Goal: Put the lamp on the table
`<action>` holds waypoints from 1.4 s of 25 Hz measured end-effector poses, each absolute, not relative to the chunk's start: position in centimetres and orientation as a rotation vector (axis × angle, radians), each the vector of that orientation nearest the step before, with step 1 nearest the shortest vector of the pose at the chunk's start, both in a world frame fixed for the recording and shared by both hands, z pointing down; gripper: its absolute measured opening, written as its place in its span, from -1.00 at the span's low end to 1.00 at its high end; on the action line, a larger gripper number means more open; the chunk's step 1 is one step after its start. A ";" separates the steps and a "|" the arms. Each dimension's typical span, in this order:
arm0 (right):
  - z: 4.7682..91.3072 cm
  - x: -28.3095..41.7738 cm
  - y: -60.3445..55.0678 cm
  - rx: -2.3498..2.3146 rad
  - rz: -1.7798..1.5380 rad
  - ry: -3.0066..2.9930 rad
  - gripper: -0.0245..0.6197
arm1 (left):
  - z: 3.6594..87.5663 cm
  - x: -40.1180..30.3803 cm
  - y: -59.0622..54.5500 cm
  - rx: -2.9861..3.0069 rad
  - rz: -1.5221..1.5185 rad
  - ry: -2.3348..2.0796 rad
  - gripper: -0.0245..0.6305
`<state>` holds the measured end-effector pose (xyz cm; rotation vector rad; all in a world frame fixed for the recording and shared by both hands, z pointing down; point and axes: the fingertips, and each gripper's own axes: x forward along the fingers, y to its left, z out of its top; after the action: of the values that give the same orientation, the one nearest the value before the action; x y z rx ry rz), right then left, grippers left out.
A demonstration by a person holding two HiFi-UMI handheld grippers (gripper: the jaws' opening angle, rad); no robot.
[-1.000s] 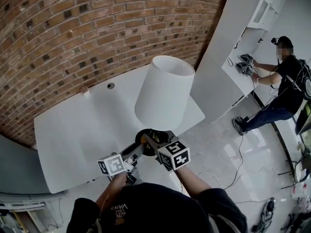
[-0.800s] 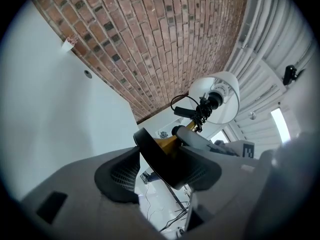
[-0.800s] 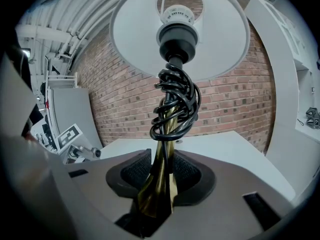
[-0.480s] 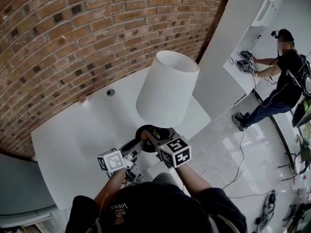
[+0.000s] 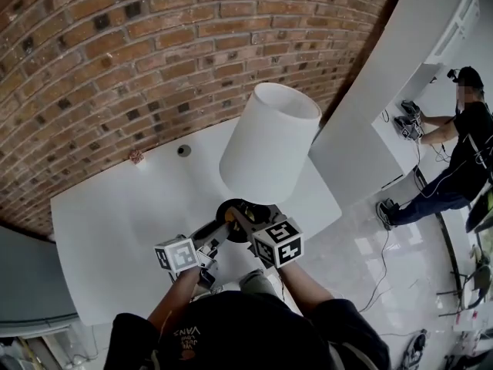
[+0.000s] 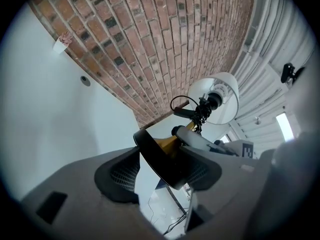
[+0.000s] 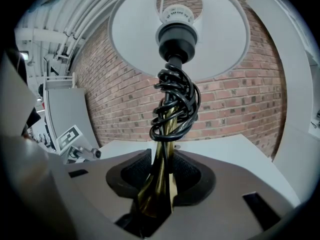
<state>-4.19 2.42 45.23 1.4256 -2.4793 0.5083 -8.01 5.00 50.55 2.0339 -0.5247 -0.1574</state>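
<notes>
Brass and black, one lamp [image 5: 269,145] hangs in the air between two hand-held grippers, its base over the near edge of the single white table [image 5: 115,214] and not set down on it. The lamp leans, with its one white shade [image 7: 150,34] tipped away towards the brick wall [image 5: 154,52].

The left gripper [image 5: 219,233] has its jaws spread wide around the round black base [image 6: 160,159], which runs slantwise between the two pads. The right gripper [image 5: 239,220] grips higher up, its jaws drawn narrow on the brass stem [image 7: 162,184] just above the base. One black cord [image 7: 175,104] is wound in loose coils around the stem below the bulb socket. Each gripper carries one marker cube, and both cubes sit side by side above the wearer's two forearms in the head view.

Two small things show on the tabletop near the wall: one cup [image 5: 136,157] with something pink in it, and beside it one round hole [image 5: 183,150]. Both are well apart from the lamp.

At the right edge of the head view, one second person [image 5: 462,145] in dark clothes stands at a white counter [image 5: 400,141], both hands on equipment there. Cables trail across the pale floor.
</notes>
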 end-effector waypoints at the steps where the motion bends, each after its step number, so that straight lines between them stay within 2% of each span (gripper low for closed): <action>1: 45.2 -4.0 1.9 1.400 0.501 -2.486 -0.53 | 50.5 -7.8 4.5 2.027 -0.170 -0.541 -0.20; 17: 44.8 -1.4 -6.7 1.057 0.385 -2.597 -0.53 | 50.0 -4.6 -3.2 1.988 -0.320 -0.790 -0.19; 35: 46.4 0.0 -17.6 0.959 0.305 -2.617 -0.54 | 51.9 -3.0 -14.1 2.016 -0.314 -0.923 -0.19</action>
<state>0.01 -17.59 46.38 0.9587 -2.6173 0.3051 -2.99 -14.06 51.87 2.0163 -0.9232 -0.3142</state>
